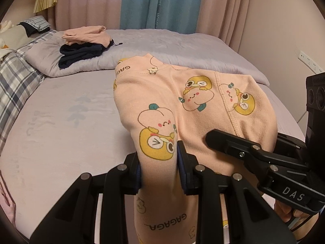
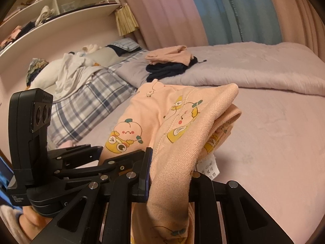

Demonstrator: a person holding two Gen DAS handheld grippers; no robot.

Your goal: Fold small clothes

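A folded pile (image 1: 85, 44) lies on the bed (image 1: 61, 122), behind the garment (image 1: 182, 105).

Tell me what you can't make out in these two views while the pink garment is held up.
- Right gripper, right wrist view: far finger hidden under the pink garment.
- Garment's lower end: cut off by both views' bottom edge.
- Care label: symbols too small.
- Shelf contents: small, distorted.

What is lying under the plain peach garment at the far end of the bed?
A dark navy garment lies under the plain peach garment, on the grey quilt. Whatever else sits between them is covered.
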